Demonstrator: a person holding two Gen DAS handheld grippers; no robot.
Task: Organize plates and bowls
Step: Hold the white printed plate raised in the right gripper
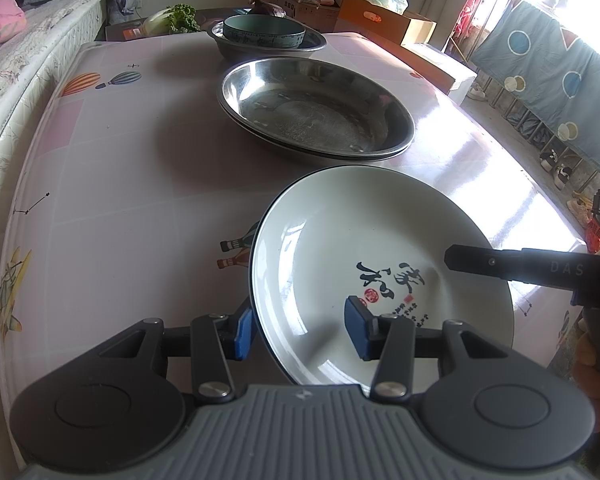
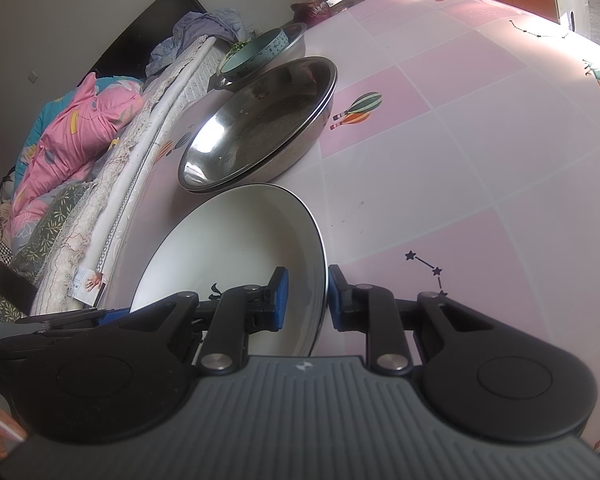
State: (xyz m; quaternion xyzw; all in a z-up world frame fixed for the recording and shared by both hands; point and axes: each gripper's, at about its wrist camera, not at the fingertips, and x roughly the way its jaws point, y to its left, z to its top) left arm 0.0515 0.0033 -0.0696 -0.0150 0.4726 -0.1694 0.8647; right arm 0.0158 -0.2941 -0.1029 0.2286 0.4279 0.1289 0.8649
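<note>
Two steel plates [image 1: 316, 112] already sit stacked on the table [image 1: 112, 184]; the white plate [image 1: 380, 240], straddled by both hand-held grippers, left [image 1: 300, 330] and right [image 2: 304, 300], neither visibly clamped, remains unplaced.

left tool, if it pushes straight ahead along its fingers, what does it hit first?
The white plate: its rim already sits between the left tool's open fingers. Beyond it in that line are the stacked steel plates, then the teal bowl in a steel dish. Depth past the plate is uncertain.
</note>
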